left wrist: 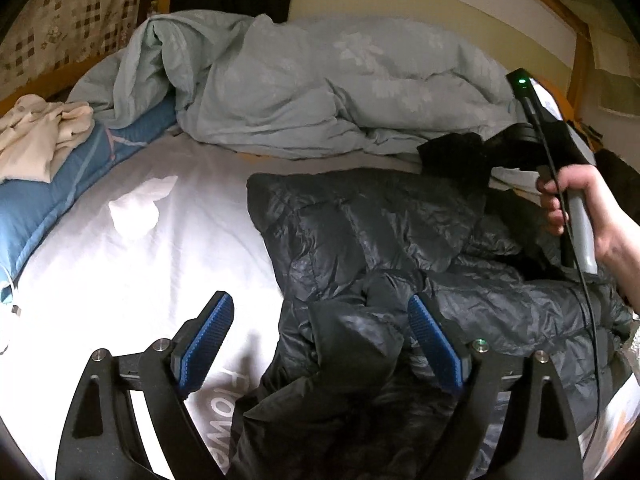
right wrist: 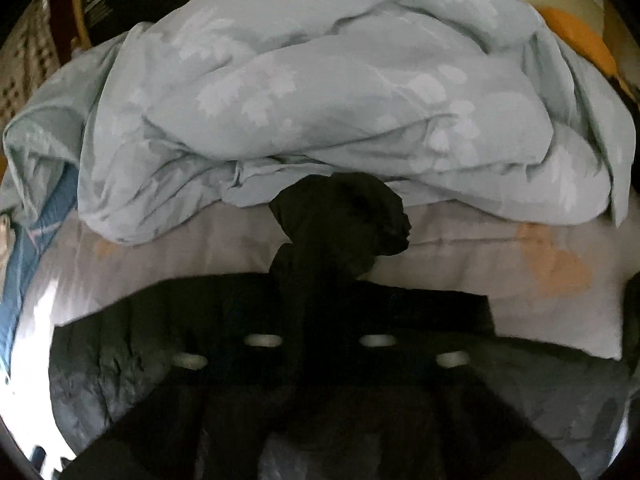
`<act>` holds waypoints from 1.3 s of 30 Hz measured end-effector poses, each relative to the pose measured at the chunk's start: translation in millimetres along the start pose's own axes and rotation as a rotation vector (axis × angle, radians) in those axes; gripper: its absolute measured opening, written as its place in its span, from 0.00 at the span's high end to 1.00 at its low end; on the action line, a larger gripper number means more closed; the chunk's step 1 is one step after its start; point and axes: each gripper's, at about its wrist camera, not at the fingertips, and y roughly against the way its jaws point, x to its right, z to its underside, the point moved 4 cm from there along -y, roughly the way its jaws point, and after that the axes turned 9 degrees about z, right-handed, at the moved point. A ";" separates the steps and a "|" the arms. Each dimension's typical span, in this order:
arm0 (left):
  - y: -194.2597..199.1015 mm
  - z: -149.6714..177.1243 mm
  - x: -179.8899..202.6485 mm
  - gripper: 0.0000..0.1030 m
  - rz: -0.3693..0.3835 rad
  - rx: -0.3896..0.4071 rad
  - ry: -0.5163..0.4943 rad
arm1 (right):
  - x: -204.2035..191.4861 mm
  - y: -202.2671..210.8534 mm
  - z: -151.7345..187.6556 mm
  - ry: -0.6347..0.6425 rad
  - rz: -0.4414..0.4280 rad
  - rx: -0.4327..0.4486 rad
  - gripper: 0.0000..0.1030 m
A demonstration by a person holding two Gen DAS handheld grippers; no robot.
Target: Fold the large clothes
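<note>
The left fingers point(left wrist: 218, 328) are spread above the black jacket point(left wrist: 400, 248) lying on the bed point(left wrist: 140, 264); the right gripper point(right wrist: 320, 280) pinches a lifted jacket edge. A fold looks underway, and next the left should grip the near hem.

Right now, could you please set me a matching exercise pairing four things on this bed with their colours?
Things:
1. puffer jacket
2. duvet
3. pillow
4. crumpled garment

Colours:
A. cream
B. pale grey-green with leaf print
C. black
D. blue

Pairs: 1-C, 2-B, 3-D, 4-A
</note>
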 end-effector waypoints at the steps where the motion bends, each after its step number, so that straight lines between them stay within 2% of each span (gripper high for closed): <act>1: 1.7 -0.9 0.8 0.15 -0.004 0.009 -0.003 | 2.1 10.8 -0.2 0.000 0.000 0.032 0.96; 5: 2.8 -0.2 1.2 0.15 -0.011 0.005 -0.011 | 12.7 77.5 -1.1 0.016 -0.018 0.186 0.98; 8: 2.3 1.3 2.4 0.15 -0.011 -0.008 -0.005 | 28.9 139.2 15.9 0.045 0.007 0.291 0.98; 10: 2.3 2.0 3.4 0.15 -0.010 -0.010 -0.008 | 40.8 165.3 36.2 0.047 0.012 0.305 0.98; 11: 2.2 2.1 4.3 0.15 -0.017 -0.011 -0.015 | 49.8 173.7 54.1 0.050 0.022 0.279 0.98; 14: 1.7 4.1 8.7 0.16 -0.043 -0.012 -0.047 | 73.2 167.1 99.8 0.018 0.064 0.158 0.98; 17: -0.3 7.3 12.5 0.16 -0.083 -0.021 -0.084 | 98.6 147.4 159.4 -0.088 -0.042 -0.013 0.97; 19: -1.4 9.3 13.2 0.16 -0.104 -0.023 -0.098 | 107.1 141.3 182.2 -0.098 -0.048 -0.037 0.90; 21: 1.4 9.8 15.7 0.17 -0.142 0.000 -0.124 | 119.8 140.7 198.1 -0.104 -0.030 -0.019 0.73; 23: 6.4 8.8 19.8 0.17 -0.154 0.026 -0.163 | 136.9 143.7 204.9 -0.139 -0.001 0.003 0.30; 24: 8.8 7.9 22.0 0.17 -0.139 0.034 -0.169 | 148.7 149.5 205.1 -0.176 0.007 0.033 0.28; 27: 15.3 5.4 24.1 0.17 -0.084 0.052 -0.137 | 175.7 166.2 192.1 -0.248 -0.023 0.122 0.28; 30: 14.7 2.7 27.8 0.17 -0.075 0.060 -0.140 | 194.8 165.5 172.8 -0.286 -0.051 0.158 0.18; 34: 10.9 3.2 28.7 0.17 -0.127 0.066 -0.177 | 201.1 129.6 152.4 -0.359 -0.148 0.071 0.18; 37: 6.4 4.0 24.9 0.17 -0.120 0.045 -0.152 | 198.0 93.3 150.0 -0.381 -0.130 -0.012 0.18; 39: 4.4 3.4 21.1 0.17 -0.114 0.034 -0.130 | 190.7 74.2 151.0 -0.362 -0.164 -0.062 0.19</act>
